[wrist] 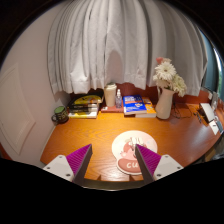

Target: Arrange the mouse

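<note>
My gripper (113,165) is open and hangs above the near part of a wooden desk (85,135), with nothing between its purple pads (80,157). A round white mouse mat (127,150) with a pink cartoon figure lies flat on the desk just ahead of the fingers, closer to the right one. I cannot make out a mouse with certainty. A small dark thing (184,111) lies right of the vase, too small to identify.
Along the back of the desk stand a white vase of flowers (165,88), blue books (134,104), a small bottle (118,98) and a yellow-black pile (86,104). A green cup (61,114) sits far left. White curtains (100,45) hang behind.
</note>
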A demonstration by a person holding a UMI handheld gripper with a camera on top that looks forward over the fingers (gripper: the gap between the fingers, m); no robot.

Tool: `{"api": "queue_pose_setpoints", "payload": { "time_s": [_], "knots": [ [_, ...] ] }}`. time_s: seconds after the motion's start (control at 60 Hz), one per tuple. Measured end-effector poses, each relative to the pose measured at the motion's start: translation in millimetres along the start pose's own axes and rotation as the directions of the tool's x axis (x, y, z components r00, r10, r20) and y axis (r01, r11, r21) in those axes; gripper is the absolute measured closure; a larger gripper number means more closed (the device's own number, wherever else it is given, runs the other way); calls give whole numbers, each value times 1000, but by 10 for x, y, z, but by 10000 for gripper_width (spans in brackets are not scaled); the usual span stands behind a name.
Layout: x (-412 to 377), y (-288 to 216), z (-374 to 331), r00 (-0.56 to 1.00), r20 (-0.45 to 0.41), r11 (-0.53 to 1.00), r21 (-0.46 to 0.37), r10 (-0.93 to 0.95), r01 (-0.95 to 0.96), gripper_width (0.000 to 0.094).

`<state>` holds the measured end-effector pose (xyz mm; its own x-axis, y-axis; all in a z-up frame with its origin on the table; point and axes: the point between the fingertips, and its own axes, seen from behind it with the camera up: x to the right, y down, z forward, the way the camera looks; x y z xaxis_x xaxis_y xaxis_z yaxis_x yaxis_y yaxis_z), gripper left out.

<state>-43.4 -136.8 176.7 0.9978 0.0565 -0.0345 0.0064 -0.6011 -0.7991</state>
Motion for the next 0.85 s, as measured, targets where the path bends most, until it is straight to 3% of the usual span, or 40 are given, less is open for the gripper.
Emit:
{"api": "queue_pose_setpoints", "payload": {
  "time_s": [0.333, 0.85],
  "knots": [
    [-380, 193, -769, 1000, 6, 999, 40, -26, 26, 71],
    [-524, 266, -888, 999, -4, 998, 40, -40, 40, 73]
  ]
}}
